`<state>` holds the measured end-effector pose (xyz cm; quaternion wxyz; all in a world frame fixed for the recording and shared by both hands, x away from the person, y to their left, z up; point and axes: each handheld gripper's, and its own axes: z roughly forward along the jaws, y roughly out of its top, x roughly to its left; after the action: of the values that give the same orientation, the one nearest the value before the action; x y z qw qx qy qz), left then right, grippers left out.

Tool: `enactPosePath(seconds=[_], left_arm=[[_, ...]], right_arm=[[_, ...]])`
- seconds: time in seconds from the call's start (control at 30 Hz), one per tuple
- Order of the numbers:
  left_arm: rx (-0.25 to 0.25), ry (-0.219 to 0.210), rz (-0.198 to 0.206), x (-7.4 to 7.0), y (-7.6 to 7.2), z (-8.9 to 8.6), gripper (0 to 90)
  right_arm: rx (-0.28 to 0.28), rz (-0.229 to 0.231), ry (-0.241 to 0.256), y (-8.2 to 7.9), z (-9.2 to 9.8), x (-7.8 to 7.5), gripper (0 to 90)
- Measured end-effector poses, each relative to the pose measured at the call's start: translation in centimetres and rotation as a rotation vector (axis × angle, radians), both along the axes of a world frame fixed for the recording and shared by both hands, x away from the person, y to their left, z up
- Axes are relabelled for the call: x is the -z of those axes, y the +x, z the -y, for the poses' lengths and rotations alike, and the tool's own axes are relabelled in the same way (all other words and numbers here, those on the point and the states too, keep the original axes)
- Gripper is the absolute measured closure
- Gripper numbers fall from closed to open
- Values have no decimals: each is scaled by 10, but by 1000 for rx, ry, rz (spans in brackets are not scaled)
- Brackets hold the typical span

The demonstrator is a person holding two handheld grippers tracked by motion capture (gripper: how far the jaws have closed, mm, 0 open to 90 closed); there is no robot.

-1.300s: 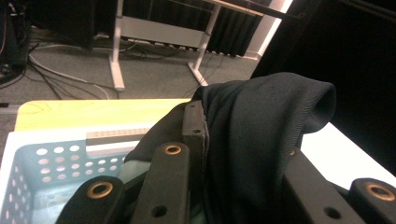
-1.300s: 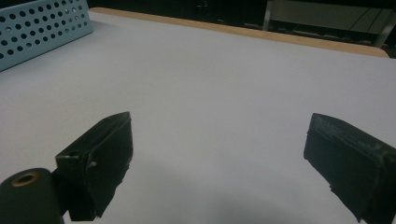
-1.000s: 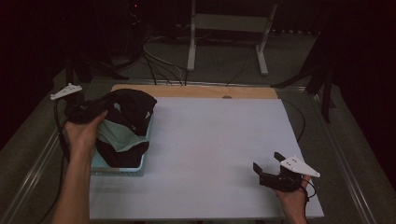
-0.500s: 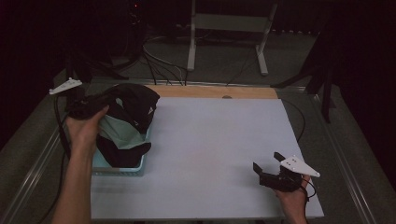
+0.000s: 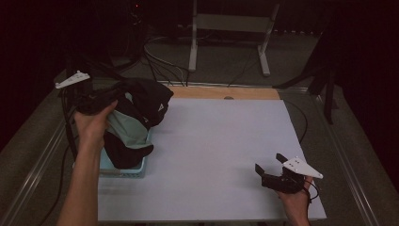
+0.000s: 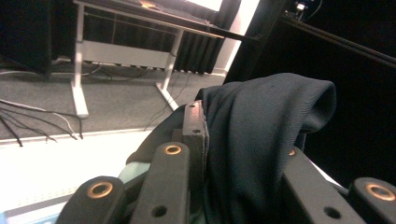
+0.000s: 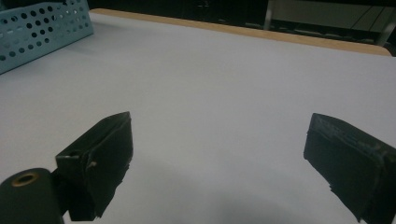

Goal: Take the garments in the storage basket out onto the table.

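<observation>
A black garment with a small white logo hangs bunched from my left gripper, which is shut on its dark cloth above the table's left side. Mint-green fabric droops beneath it, and the lower folds still rest in a light blue perforated basket. In the left gripper view the cloth is pinched between the jaws of my left gripper. My right gripper rests near the table's front right corner, open with nothing between its fingers. The basket stands far off to its left.
The white table top has a wooden strip along its far edge. Metal rails run along both sides. Cables and a stand's legs lie on the floor beyond.
My left gripper has risen and moved toward the far edge, pulling the black garment higher out of the basket. The right gripper has stayed put.
</observation>
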<state>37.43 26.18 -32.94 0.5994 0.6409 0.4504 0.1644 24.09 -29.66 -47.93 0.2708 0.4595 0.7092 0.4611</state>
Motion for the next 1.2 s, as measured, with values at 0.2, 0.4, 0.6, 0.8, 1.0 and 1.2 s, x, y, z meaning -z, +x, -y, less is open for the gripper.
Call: enactPosePath(seconds=[0.2, 0.4, 0.6, 0.8, 1.0, 1.2], left_arm=[[19, -3, 4, -2, 3, 11, 777], [37, -13, 11, -5, 5, 19, 777], [61, -41, 13, -4, 7, 27, 777], [81, -30, 5, -3, 11, 39, 777], [104, -26, 6, -4, 13, 51, 777], [131, -25, 8, -5, 16, 64, 777]], right_arm=[[1, -1, 2, 0, 0, 0, 81], [2, 1, 1, 0, 1, 0, 81], [1, 1, 2, 0, 1, 0, 80], [1, 0, 3, 0, 1, 0, 81], [0, 0, 4, 0, 1, 0, 80], [0, 0, 4, 0, 1, 0, 81]])
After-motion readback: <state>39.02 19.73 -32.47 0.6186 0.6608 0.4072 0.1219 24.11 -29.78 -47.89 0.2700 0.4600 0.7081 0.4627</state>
